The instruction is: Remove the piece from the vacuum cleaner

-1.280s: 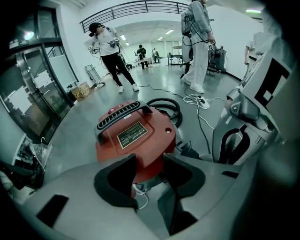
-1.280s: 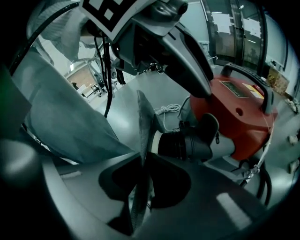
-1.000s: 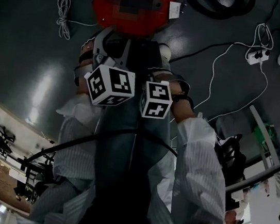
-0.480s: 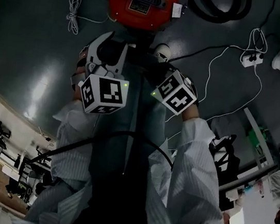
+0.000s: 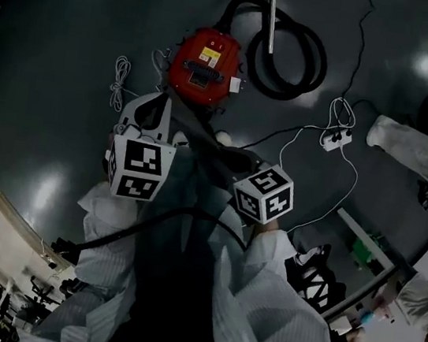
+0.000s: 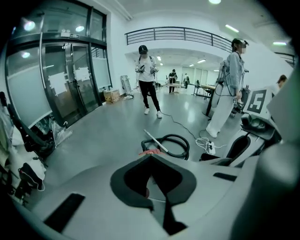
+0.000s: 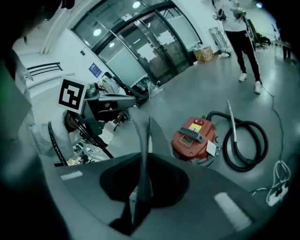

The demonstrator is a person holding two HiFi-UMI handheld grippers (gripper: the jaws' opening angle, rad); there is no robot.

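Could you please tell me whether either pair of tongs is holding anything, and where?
Nothing is held: left tongs shut empty, right tongs slightly apart, empty.

Head view steeply down from overhead, gripper views angled across the floor (image 5: 55,63), all sharing the vacuum cleaner (image 5: 206,65)

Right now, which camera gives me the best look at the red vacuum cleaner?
The right gripper view: the vacuum cleaner sits close and unblocked, with its handle and hose plain. The head view shows it from above, smaller. The left gripper view catches only a red sliver and the hose.
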